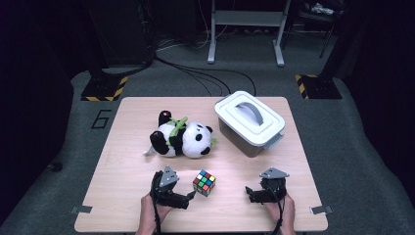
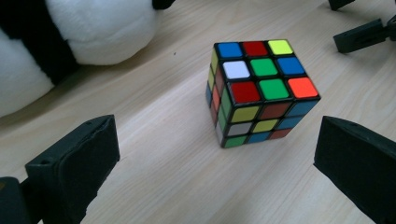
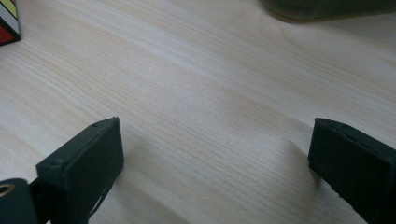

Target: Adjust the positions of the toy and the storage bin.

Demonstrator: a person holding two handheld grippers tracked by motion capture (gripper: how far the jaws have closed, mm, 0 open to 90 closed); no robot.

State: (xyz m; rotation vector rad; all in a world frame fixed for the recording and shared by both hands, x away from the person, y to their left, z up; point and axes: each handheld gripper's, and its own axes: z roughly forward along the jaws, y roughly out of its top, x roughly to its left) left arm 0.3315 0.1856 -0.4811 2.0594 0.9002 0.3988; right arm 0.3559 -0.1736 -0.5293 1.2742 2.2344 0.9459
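My left tongs (image 2: 215, 172) are spread wide, w/ the glossy puzzle cube (image 2: 261, 91) just ahead, untouched on the pale wood-grain surface (image 2: 159, 186). Right tongs (image 3: 215, 163) also spread, over bare wood. Soft plush panda (image 1: 183, 138) nearby. White lidded bin (image 1: 249, 122), contents hidden, prob. plastic.
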